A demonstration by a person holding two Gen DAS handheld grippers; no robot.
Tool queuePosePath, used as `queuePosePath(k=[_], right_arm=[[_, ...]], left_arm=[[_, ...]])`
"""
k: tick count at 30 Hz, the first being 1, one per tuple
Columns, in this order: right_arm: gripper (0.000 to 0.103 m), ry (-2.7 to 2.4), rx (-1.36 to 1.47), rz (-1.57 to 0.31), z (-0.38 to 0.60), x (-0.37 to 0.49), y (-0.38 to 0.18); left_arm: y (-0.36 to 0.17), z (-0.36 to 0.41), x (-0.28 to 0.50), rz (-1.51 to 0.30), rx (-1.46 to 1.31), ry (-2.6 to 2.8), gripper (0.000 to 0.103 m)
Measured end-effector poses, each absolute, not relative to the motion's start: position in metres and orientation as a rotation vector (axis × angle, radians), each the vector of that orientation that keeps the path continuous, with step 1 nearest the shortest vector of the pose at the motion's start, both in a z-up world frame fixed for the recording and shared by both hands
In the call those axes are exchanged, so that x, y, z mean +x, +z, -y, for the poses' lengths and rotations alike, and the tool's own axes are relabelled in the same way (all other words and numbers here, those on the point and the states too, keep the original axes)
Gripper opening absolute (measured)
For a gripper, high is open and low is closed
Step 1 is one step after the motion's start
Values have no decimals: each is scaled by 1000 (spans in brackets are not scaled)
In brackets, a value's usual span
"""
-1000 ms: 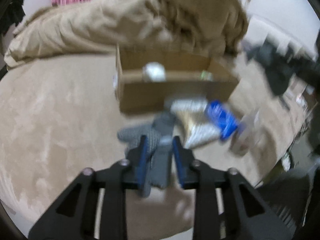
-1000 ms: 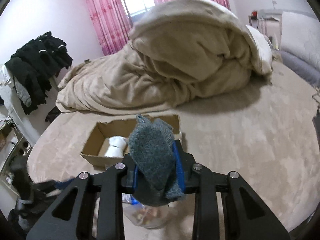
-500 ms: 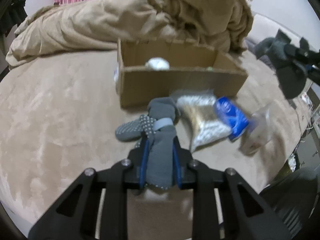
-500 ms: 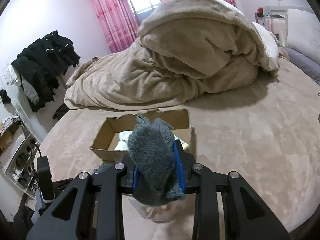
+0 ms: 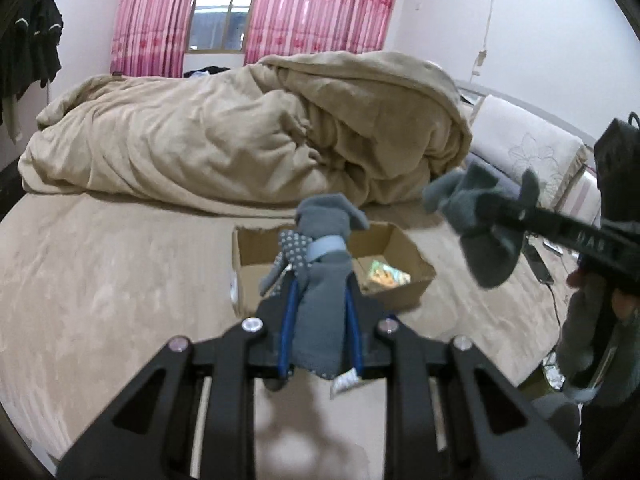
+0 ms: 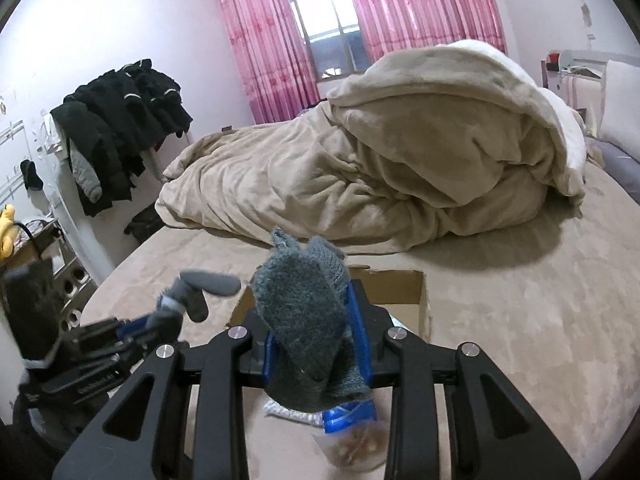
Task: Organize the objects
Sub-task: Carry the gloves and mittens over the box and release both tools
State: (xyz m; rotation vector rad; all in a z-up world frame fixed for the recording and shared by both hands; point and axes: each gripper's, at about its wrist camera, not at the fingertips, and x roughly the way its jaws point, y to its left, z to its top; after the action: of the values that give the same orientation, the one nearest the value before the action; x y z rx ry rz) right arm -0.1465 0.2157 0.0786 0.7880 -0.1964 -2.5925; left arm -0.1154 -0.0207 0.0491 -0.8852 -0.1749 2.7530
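My left gripper (image 5: pixel 321 300) is shut on a grey sock with white grip dots and a light blue band (image 5: pixel 322 280), held up above the bed in front of an open cardboard box (image 5: pixel 404 284). My right gripper (image 6: pixel 316 332) is shut on a fuzzy dark grey sock (image 6: pixel 308 320), held above the same box (image 6: pixel 424 292). The right gripper and its sock also show in the left wrist view (image 5: pixel 480 224), to the right of the box. The left gripper with its sock shows in the right wrist view (image 6: pixel 188 300), at lower left.
A colourful packet (image 5: pixel 386 276) lies inside the box. A piled beige duvet (image 5: pixel 248 140) covers the far half of the bed. A blue packet (image 6: pixel 348 414) and a clear bag (image 6: pixel 356 446) lie under my right gripper. Dark clothes (image 6: pixel 120 128) hang at the left wall.
My left gripper closed on the dotted grey sock on the bed and lifted it up in front of the box. My right gripper kept its sock and moved closer over the box.
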Motion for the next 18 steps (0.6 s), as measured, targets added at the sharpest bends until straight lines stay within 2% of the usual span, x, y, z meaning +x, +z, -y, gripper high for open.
queuePosePath(k=[11,15,17,18], right_arm=[[35,-2565,943,177,-180,-231,20],[45,-2545,1021,123,-165,-253,-5],[48,-2550,1083,87,-158,-262,-17],[54,-2552,1095,93,-159,-262,-20]], left_arm=[[-14,25,-205,213,-1041,2694,24],[-29,26,-216,228,-1092,2667,26],[-31,25,-218,209,-1104,2672,33],[-31,24,-217,199,-1105,2681,35]])
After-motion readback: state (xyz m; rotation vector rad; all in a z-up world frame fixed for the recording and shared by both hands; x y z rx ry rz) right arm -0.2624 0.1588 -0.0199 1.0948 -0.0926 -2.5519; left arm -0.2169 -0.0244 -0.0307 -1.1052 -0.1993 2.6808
